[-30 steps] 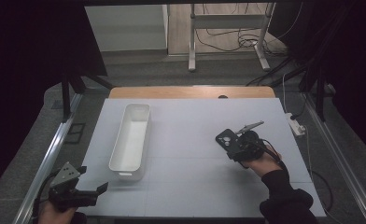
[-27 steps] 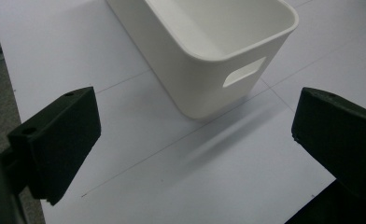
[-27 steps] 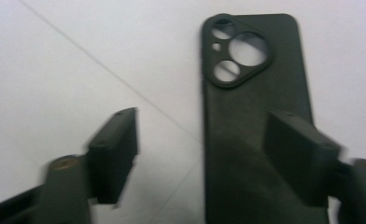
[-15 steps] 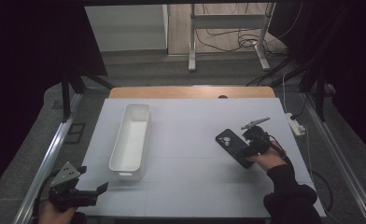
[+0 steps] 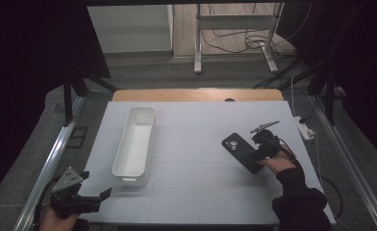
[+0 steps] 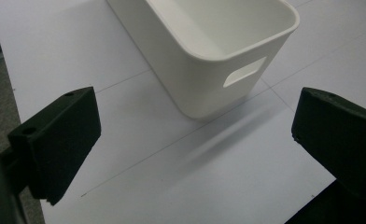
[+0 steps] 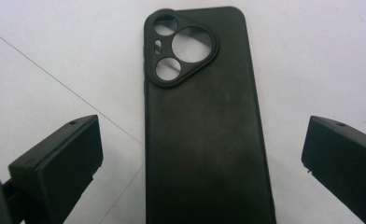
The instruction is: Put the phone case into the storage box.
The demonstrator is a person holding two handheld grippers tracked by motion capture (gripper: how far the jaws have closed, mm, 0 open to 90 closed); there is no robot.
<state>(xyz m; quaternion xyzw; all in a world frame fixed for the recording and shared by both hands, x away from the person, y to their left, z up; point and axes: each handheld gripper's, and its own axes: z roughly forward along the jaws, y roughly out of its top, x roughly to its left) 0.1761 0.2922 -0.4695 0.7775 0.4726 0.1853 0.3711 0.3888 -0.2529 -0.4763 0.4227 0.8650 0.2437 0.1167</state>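
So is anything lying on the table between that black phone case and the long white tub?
Nothing visible does. The black rubbery phone case lies flat on the pale table, between the open jaws of the right tool. The stretch of table from there to the long white plastic tub is bare.

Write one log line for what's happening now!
right gripper: jaws just opened, astride flat black phone case | left gripper: open, facing white plastic bin

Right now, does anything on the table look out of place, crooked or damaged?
Nothing looks damaged or spilled. The black phone case lies flat, camera cutouts up, at an angle to the table's edges, between the open right claw. The white bin stands upright.
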